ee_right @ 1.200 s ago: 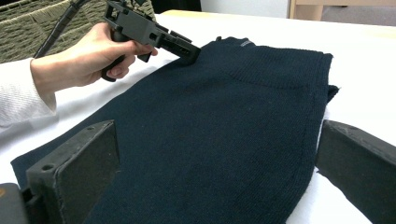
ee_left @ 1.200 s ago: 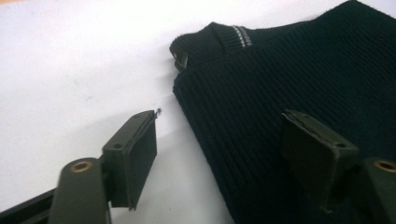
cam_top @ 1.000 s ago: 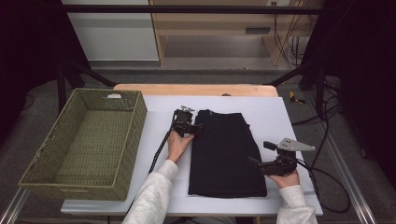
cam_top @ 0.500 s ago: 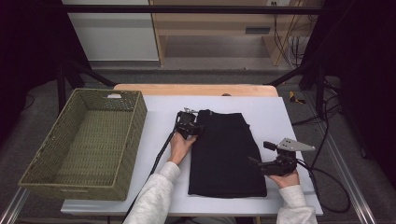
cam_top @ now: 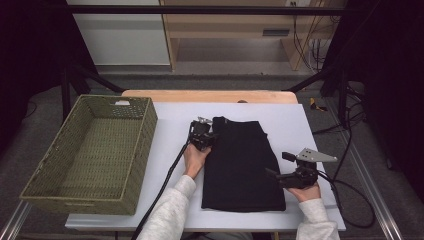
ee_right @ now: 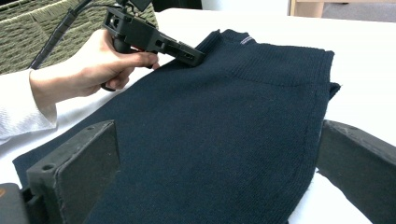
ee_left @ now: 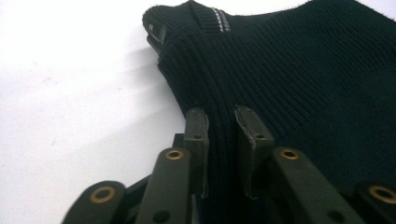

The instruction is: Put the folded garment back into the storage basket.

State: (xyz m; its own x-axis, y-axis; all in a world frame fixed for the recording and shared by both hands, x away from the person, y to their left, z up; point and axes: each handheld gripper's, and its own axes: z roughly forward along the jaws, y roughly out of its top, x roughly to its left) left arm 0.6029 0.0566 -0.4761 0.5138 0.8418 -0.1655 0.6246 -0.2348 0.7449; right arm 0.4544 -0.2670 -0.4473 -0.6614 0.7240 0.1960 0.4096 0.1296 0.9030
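left gripper [ee_left: 220, 122] has just been closing, now pinching the folded black sweater's [cam_top: 243, 165] left edge; right gripper [cam_top: 274, 174] gapes wide at the opposite edge, bare white table [cam_top: 170, 150] between sweater and wicker basket [cam_top: 90, 155]

White table [cam_top: 170, 150] bears a folded black sweater [cam_top: 242, 165] (flat) and wicker basket [cam_top: 90, 155].

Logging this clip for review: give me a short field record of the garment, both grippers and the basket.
garment: folded black knit sweater, flat on the white table
left gripper: at the sweater's left edge near the collar; jaws have just been closing, a ribbed fold pinched between them
right gripper: jaws wide open, one at each side of the sweater's near part, not gripping
basket: green wicker basket, on the table's left part, apart from the sweater
hands: left hand and right hand each hold a gripper
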